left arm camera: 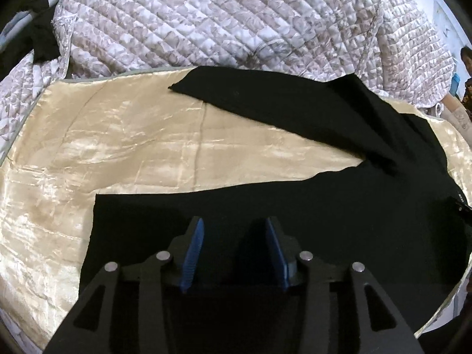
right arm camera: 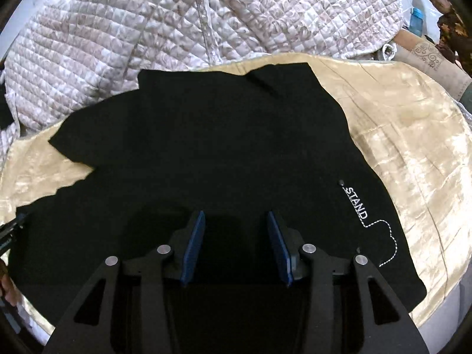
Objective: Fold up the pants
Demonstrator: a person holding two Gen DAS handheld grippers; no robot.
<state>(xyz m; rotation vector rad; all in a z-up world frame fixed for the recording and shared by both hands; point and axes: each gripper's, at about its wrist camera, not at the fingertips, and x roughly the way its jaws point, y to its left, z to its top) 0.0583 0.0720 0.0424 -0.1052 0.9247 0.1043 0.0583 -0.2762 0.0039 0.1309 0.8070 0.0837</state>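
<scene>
We have the black pants (left arm camera: 295,206) spread on the cream satin cover (left arm camera: 118,147) of the bed, with a quilted blanket (left arm camera: 206,23) heaped behind them. In the left wrist view the two legs lie apart in a V, the far leg (left arm camera: 265,97) running toward the blanket and the near leg (left arm camera: 206,209) just under our left claw (left arm camera: 234,224). In the right wrist view our right claw (right arm camera: 234,218) hangs above the upper part of the pants (right arm camera: 221,147), near the white "STAND" embroidery (right arm camera: 357,202).

We judge that the fold is not yet begun. To do this step well, we should take the hem of one leg with the left claw and the waist edge on the same side with the right claw, pinch only that layer, and bring it over the other leg so the edges meet.

Both claws are spread wide, with a clear gap between the blue pads (left arm camera: 193,253), and they hold nothing. Whether the tips touch the cloth, we cannot tell.
</scene>
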